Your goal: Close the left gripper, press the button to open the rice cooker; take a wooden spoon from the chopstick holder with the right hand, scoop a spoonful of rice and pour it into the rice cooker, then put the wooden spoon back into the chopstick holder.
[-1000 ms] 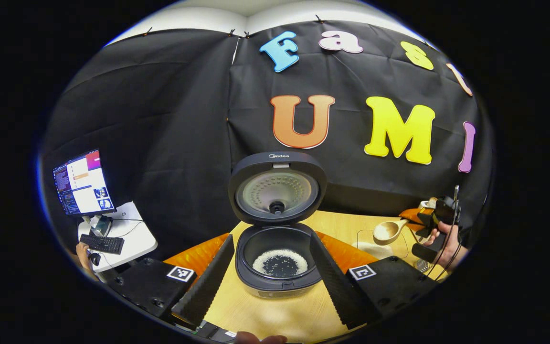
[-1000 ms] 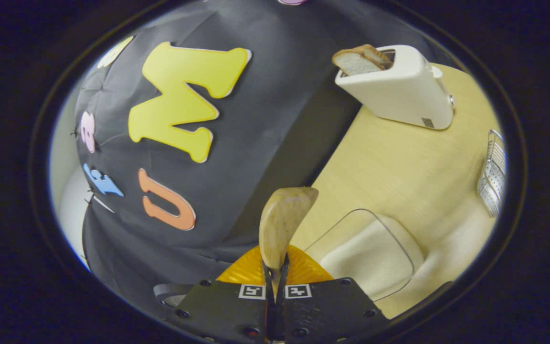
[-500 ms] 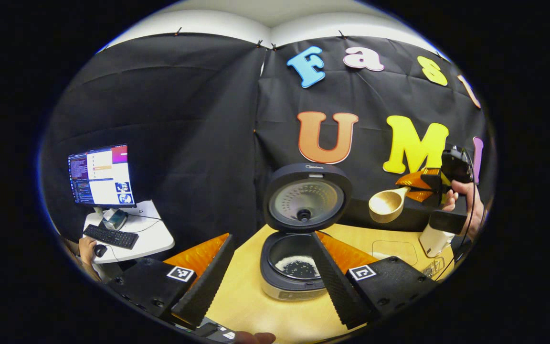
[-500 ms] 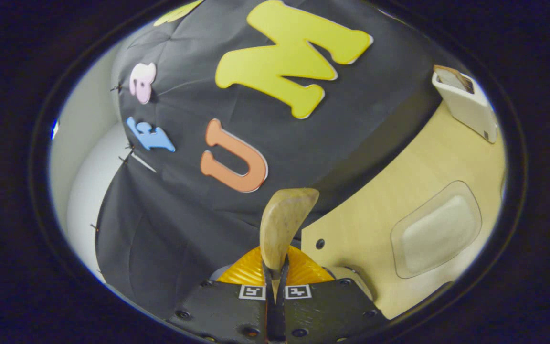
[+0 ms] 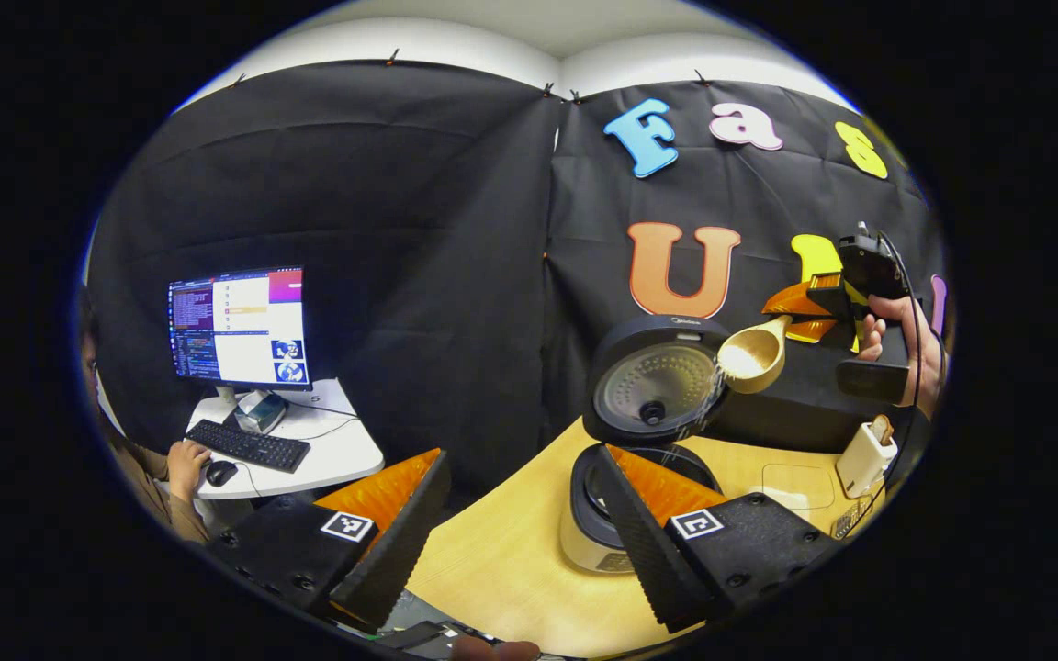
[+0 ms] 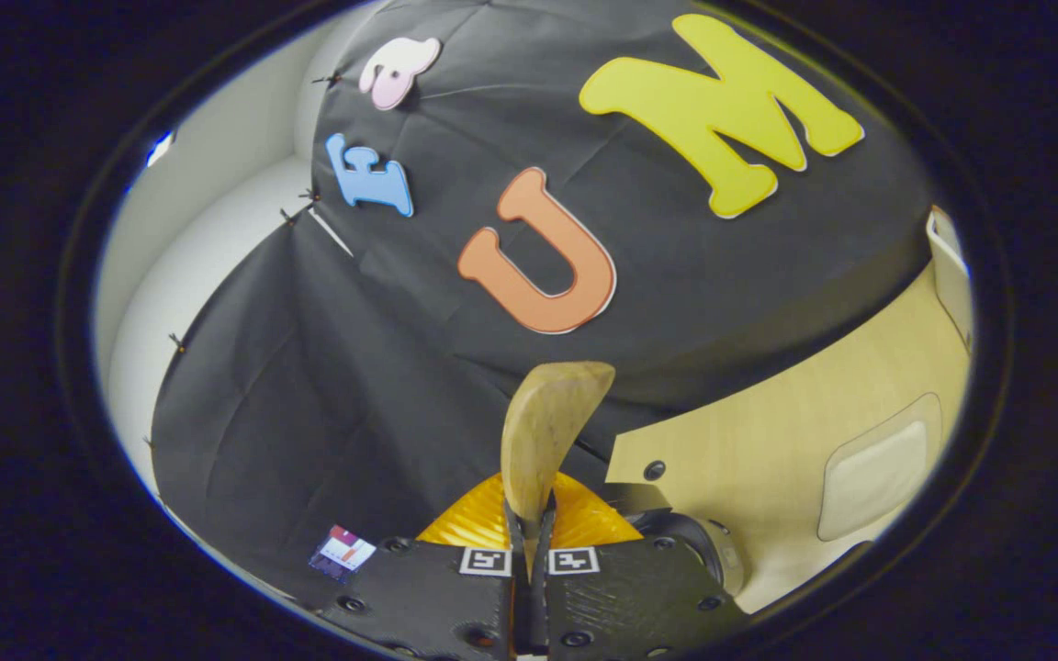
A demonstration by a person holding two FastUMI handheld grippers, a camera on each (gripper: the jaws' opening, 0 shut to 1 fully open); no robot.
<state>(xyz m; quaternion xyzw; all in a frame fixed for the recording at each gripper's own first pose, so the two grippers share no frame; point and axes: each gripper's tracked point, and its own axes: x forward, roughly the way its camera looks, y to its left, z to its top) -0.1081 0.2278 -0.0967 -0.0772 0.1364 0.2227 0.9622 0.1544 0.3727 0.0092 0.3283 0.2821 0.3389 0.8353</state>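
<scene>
The right hand-held gripper point(image 5: 837, 303), clamped on the wooden spoon point(image 5: 751, 356), tips rice above the open rice cooker point(image 5: 625, 496); the left hand-held gripper point(image 5: 529, 542) is wide open and empty.

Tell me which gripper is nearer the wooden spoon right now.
Right. The right gripper is shut on the wooden spoon, holding it tipped above the open rice cooker. The left gripper sits open, low and in front of the cooker, apart from the spoon.

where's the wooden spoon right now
In the left gripper view the wooden spoon is at the right, held by the right gripper above the open rice cooker, rice spilling from its bowl.
</scene>
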